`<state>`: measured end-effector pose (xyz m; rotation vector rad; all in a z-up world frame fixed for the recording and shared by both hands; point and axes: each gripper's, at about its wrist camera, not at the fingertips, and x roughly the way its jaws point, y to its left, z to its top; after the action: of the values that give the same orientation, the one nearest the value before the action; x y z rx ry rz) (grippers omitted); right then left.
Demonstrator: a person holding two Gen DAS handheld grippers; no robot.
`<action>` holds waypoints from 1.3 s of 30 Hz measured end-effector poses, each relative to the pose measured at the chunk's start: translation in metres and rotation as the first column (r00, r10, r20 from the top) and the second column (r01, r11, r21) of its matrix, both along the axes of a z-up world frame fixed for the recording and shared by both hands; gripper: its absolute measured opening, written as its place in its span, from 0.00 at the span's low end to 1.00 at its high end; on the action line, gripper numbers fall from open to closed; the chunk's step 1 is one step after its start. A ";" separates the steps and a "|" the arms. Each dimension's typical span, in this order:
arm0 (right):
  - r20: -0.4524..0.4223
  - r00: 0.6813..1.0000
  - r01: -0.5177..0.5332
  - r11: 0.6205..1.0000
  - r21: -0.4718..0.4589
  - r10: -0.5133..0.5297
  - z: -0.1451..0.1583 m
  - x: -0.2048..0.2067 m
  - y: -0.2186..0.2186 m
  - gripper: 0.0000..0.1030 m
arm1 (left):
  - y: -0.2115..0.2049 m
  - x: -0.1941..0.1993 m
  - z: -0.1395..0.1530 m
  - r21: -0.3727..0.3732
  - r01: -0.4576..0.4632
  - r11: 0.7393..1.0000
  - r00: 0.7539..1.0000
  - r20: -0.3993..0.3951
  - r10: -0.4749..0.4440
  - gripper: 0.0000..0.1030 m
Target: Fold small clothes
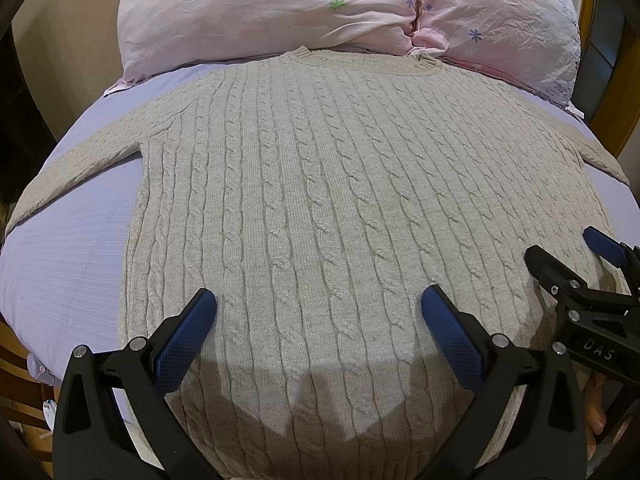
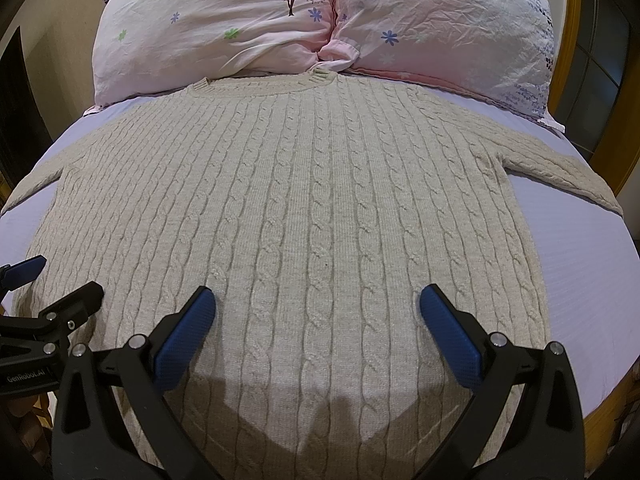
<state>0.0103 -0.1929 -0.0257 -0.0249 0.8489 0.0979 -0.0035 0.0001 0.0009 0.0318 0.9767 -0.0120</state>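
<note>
- Sweater (image 1: 320,184), left wrist view: beige cable-knit, flat on bed (image 1: 68,248), collar at 12 o'clock touching pillows (image 1: 260,12). Left claw (image 1: 319,322) spread, empty, above the lower body; right claw (image 1: 568,254) at 3 o'clock.
- Right wrist view: right claw (image 2: 317,320) spread, empty. Judged soft, floppy, moderately heavy; best pinched at a hem corner or sleeve (image 2: 560,176) at 2 o'clock.

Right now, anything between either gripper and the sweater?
Nothing visible. The sweater lies flat and spread on the lavender sheet, directly under the open left gripper and open right gripper. The pink pillows sit beyond the collar, apart from both grippers.
</note>
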 end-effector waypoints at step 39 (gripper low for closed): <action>0.074 0.996 0.049 0.992 0.119 -0.058 0.023 0.017 -0.082 0.98 | 0.005 0.005 0.003 -0.022 0.056 0.998 0.998 0.021 -0.056 0.99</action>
<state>0.0272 -0.2754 -0.0027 0.1035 0.7648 0.0950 0.0014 0.0055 0.0042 0.0386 0.9548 -0.0742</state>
